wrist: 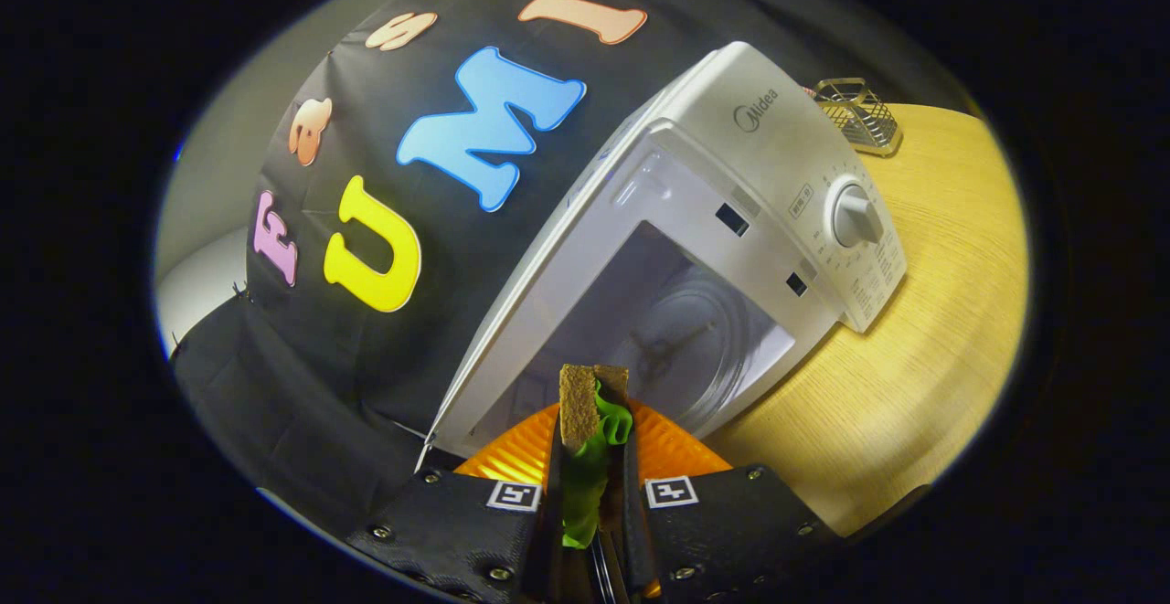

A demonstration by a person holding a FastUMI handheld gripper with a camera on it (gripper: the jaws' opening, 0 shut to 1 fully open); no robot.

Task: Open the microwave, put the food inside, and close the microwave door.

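Clamping the brown-bread sandwich with green lettuce [590, 430] on edge, the gripper [592, 458] presses both fingers against its sides, carrying it above an orange ribbed plate [672, 449]. Just beyond stands the white microwave [731, 220], its door apparently already open, cavity and glass turntable [681, 334] exposed to receive the food.

Wooden table [914, 385] bearing microwave [786, 174], wire basket [859, 115].

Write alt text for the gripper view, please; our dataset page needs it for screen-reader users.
The tongs are shut on a toy sandwich of brown bread and green lettuce, held above an orange ribbed plate in front of the open white microwave, whose glass turntable is bare. The microwave stands on a light wooden table; a small wire basket sits behind it.
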